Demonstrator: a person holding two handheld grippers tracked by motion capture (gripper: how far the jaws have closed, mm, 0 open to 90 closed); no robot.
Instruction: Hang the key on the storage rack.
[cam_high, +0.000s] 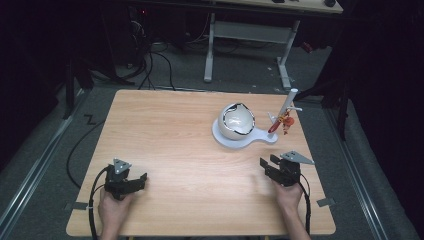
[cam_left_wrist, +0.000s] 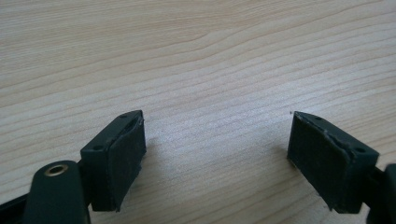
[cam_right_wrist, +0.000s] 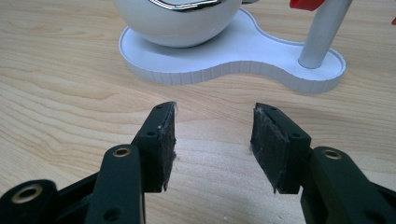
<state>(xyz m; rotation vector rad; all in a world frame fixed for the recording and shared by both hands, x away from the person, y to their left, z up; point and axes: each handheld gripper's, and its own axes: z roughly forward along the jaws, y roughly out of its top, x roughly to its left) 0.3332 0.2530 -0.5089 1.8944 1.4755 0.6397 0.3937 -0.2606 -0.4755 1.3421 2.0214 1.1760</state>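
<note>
- In the high view the wooden table (cam_high: 175, 130) takes up the middle of the frame, with dark floor and cables behind it at the top.
- The left gripper (cam_high: 141, 179) sits in the lower left of the high view, held by a hand (cam_high: 114, 210) that comes in from the bottom edge; a black cable trails from it down the left side.
- In the left gripper view its two black jaws stand wide apart, one at the lower left and one at the lower right, with nothing but bare wood grain between them: it is open and holds nothing.
- The right gripper (cam_high: 266, 164) is in the lower right of the high view, held by the other hand (cam_high: 289, 195), and points toward the upper part of the frame.
- In the right gripper view its jaws stand partly apart with bare table between the pads (cam_right_wrist: 168, 144): open, nothing gripped.
- The nearest thing to it is a white stand (cam_high: 240, 140), right of centre in the high view, apart from both grippers.
- A white round bowl-like shell (cam_high: 236, 121) with a dark, jagged rim sits on the wide end of the stand.
- A pale slanted post (cam_high: 287, 102) rises from the narrow end, with a small red and orange figure (cam_high: 283, 123) hanging by it.
- In the right gripper view the stand's ribbed edge (cam_right_wrist: 224, 72) runs across the upper half, the shell at the top centre and the post at the upper right, just ahead of the jaws but not touching.
</note>
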